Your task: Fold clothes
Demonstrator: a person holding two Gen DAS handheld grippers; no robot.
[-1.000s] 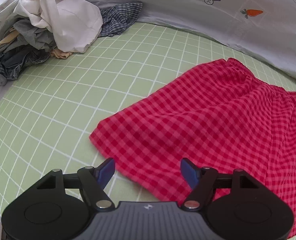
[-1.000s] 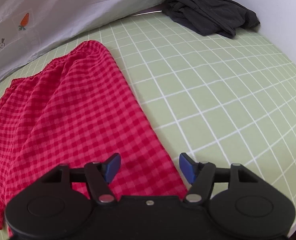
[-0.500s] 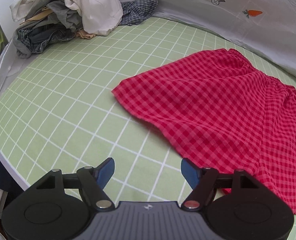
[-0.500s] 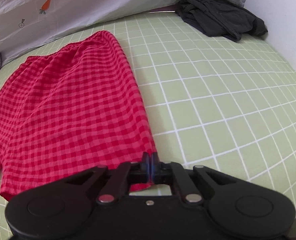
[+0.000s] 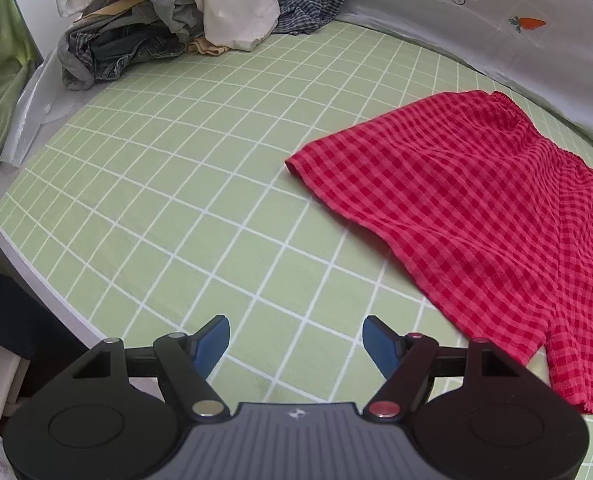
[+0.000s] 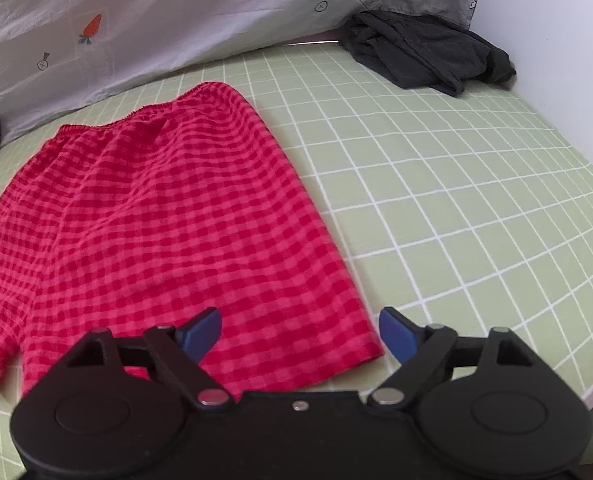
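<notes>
Shorts (image 6: 156, 216) in red check are spread flat on the green grid sheet (image 6: 436, 200), ahead of the right gripper (image 6: 298, 330) and well to the right of the left gripper (image 5: 296, 340). Both are held released, nothing grasped. Folding seems not yet begun; a hem corner must be pinched next.

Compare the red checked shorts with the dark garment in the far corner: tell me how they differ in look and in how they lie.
The red checked shorts are patterned in red and pink; the dark garment is plain charcoal. The shorts lie spread flat, waistband away from the camera; the dark garment sits crumpled in a heap. The shorts lie right before the open right gripper; the dark garment lies far back by the wall. Both rest on the green grid sheet.
</notes>
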